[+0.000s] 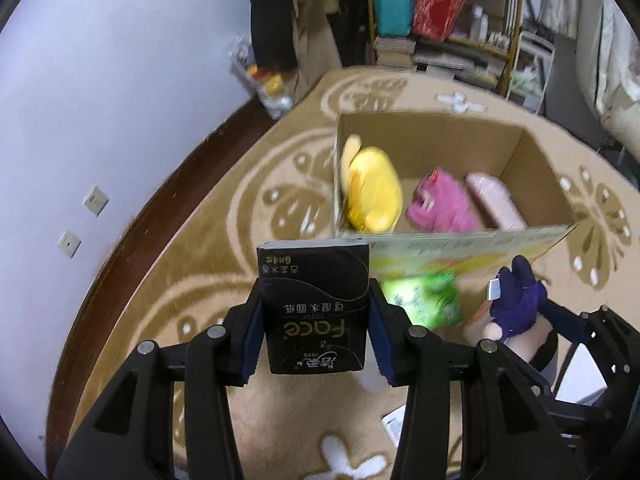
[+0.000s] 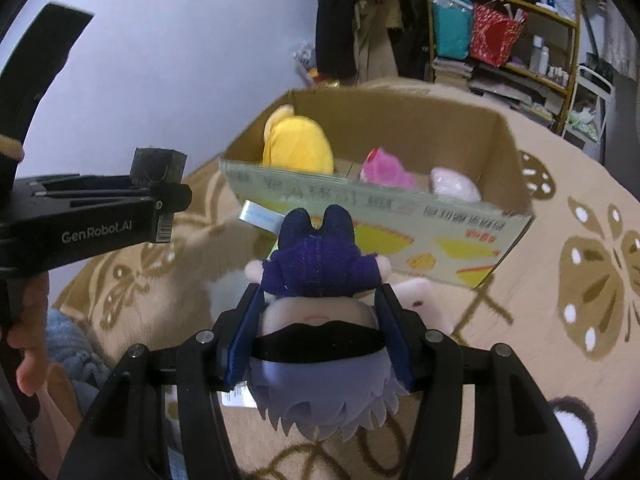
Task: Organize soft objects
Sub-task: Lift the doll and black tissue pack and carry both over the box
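Cardboard box (image 1: pixel 440 140) holding three plush toys (yellow (image 1: pixel 372 196), pink, pale), jaws grasping tissue pack (image 1: pixel 314 304), doll (image 2: pixel 320 320)

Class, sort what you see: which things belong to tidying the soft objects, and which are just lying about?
Job:
cardboard box
yellow plush
pink plush
black tissue pack
purple-clothed doll
green packet

Lying about:
shelf
patterned rug
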`<state>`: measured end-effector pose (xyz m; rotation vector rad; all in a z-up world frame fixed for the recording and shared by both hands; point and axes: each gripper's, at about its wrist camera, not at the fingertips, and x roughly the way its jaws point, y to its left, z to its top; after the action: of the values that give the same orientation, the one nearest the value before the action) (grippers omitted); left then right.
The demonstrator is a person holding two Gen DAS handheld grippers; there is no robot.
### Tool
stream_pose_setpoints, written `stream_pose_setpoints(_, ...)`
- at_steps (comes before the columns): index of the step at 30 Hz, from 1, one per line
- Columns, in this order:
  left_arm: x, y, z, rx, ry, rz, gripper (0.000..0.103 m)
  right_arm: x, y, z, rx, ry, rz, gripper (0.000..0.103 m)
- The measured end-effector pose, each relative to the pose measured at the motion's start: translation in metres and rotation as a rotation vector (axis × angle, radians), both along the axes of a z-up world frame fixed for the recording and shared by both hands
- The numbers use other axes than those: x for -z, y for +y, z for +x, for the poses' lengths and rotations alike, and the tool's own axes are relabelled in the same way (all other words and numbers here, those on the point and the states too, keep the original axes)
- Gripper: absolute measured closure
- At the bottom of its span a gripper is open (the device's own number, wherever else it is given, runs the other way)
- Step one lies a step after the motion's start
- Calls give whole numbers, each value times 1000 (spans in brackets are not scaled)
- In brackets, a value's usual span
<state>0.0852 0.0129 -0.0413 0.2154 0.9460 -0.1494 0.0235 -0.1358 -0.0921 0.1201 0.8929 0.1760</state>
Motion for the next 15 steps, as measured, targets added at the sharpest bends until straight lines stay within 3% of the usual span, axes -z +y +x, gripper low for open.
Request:
stream_pose_setpoints(4,-10,-4,1,10,-70,-12,58,-10,-9,0,30,-33,7,43)
stream_pose_setpoints(15,-18,-9,15,-61,-158,-93,58,-39,-32,11,104,-142,23,43)
